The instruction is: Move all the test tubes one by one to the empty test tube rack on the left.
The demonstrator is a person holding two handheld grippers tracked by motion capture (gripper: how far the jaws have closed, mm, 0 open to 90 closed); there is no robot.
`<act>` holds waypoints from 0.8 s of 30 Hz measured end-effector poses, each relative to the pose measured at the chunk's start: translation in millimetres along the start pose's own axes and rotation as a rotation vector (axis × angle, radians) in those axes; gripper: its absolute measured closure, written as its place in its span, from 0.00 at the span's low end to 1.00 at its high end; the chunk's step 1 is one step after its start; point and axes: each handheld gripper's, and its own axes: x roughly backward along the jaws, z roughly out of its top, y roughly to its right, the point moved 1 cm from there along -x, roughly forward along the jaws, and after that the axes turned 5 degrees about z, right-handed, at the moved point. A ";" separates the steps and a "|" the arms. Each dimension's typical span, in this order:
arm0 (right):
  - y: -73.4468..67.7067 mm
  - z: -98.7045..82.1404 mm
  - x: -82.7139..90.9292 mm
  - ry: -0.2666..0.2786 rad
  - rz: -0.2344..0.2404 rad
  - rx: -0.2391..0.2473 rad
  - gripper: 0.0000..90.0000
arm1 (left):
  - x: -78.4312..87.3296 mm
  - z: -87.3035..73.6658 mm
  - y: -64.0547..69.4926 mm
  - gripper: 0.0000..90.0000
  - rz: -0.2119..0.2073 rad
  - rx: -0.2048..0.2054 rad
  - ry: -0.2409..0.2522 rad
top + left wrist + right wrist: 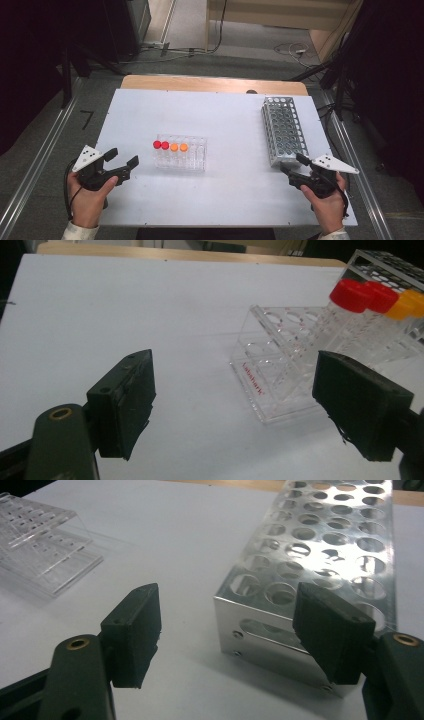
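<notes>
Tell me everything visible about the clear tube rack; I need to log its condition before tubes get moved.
The clear tube rack looks like transparent acrylic, with tiers of round holes and red lettering on one end wall. It stands upright on the white table, left of centre. Four capped tubes stand in one row: two red caps, then two orange caps; the other holes look empty. Nothing else touches it; the open left gripper is close beside it.

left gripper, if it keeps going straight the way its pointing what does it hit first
Most likely the clear plastic tube rack. The left gripper stands open with nothing between its jaws, and the rack's near corner lies just ahead, right of centre. Depth is hard to judge, so it might clip only that corner.
</notes>
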 end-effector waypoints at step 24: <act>53.8 -30.8 33.1 -0.017 -0.175 -0.103 0.28 | 7.0 -13.0 -18.9 0.20 0.071 0.017 -0.002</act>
